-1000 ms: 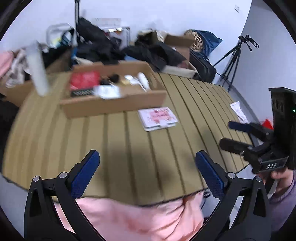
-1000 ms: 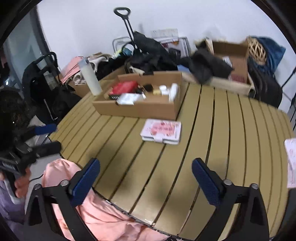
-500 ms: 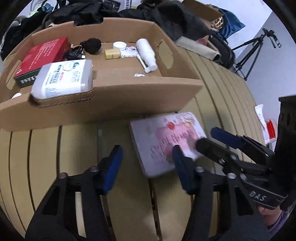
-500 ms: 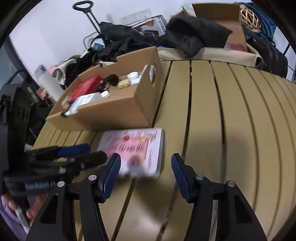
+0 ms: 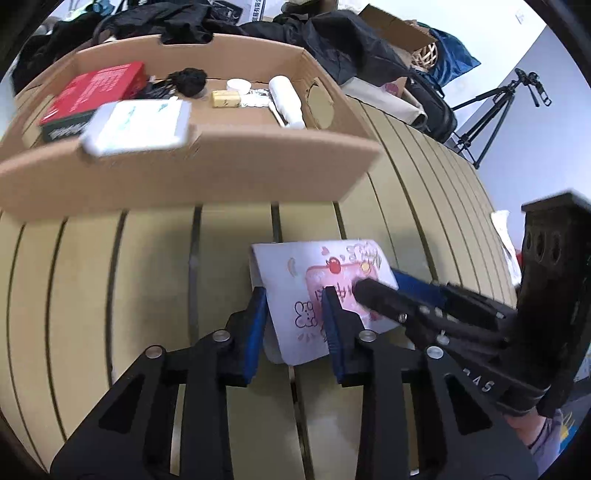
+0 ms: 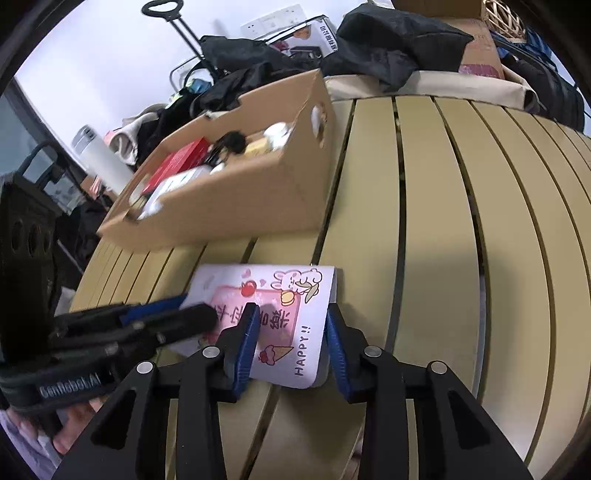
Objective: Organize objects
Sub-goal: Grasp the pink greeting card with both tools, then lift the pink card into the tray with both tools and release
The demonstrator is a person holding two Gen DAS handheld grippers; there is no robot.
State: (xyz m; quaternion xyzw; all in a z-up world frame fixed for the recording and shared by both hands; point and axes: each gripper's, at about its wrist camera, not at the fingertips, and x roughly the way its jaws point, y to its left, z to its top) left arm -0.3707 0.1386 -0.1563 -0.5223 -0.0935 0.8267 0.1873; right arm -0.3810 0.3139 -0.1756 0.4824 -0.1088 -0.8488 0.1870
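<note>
A white card (image 5: pixel 295 269) (image 6: pixel 258 277) with a pink picture, a rabbit and the word HAPPY lies flat on the slatted table, just in front of an open cardboard box (image 5: pixel 184 177) (image 6: pixel 240 199). My left gripper (image 5: pixel 293 321) (image 6: pixel 195 308) is down over the card's left end, one finger at its edge and the other on its face. At the card's right end my right gripper (image 6: pixel 290 332) (image 5: pixel 380 282) stands the same way. Both sets of jaws are closing with the card partly between them; no firm pinch shows. The box holds a red box (image 5: pixel 96 88), a white pack (image 5: pixel 136 125) and a white bottle (image 5: pixel 284 98).
The yellow slatted table (image 6: pixel 443 221) stretches to the right. Black clothes (image 6: pixel 388 33) and more boxes crowd its far edge. A white flask (image 6: pixel 99 158) stands left of the box. A tripod (image 5: pixel 491 110) stands beyond the table, and a paper (image 5: pixel 502 229) lies at its right edge.
Both grippers have come down from above the table's near edge onto the card, and their jaws have narrowed from wide apart to about the card's ends.
</note>
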